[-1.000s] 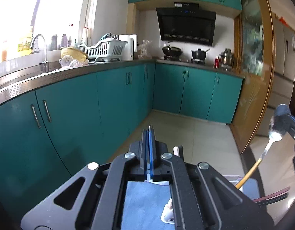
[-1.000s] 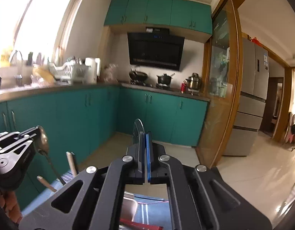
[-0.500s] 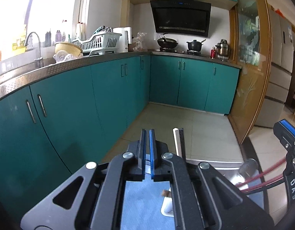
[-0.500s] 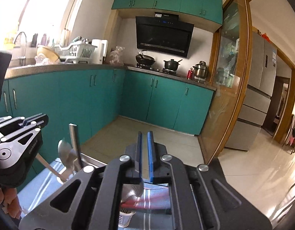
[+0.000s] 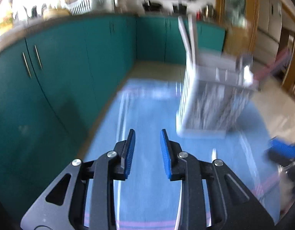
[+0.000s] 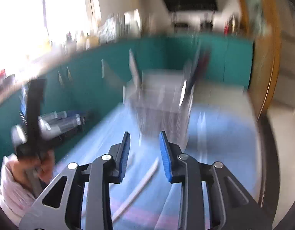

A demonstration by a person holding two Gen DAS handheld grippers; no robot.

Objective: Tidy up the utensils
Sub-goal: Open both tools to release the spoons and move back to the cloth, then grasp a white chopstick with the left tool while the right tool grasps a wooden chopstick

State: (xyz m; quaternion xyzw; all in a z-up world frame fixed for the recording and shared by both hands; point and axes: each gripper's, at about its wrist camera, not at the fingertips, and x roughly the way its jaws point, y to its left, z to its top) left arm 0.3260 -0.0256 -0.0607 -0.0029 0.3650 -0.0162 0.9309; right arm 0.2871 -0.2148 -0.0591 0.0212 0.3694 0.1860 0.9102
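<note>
Both views are motion-blurred: the left gripper (image 5: 147, 140) and right gripper (image 6: 143, 141) have just been opening, jaws parted with nothing between them, above a blue striped cloth (image 5: 147, 111). Standing on it is a white slatted utensil caddy (image 5: 210, 103) with upright dividers, holding dark and red handles (image 6: 197, 71) at its right end. One pale, slender utensil (image 6: 139, 189) lies loose on the cloth just below the right gripper.

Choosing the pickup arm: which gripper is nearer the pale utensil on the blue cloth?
Right. The right gripper hangs over the pale utensil; the left gripper is left of it. Both jaws just opened further, empty.
</note>
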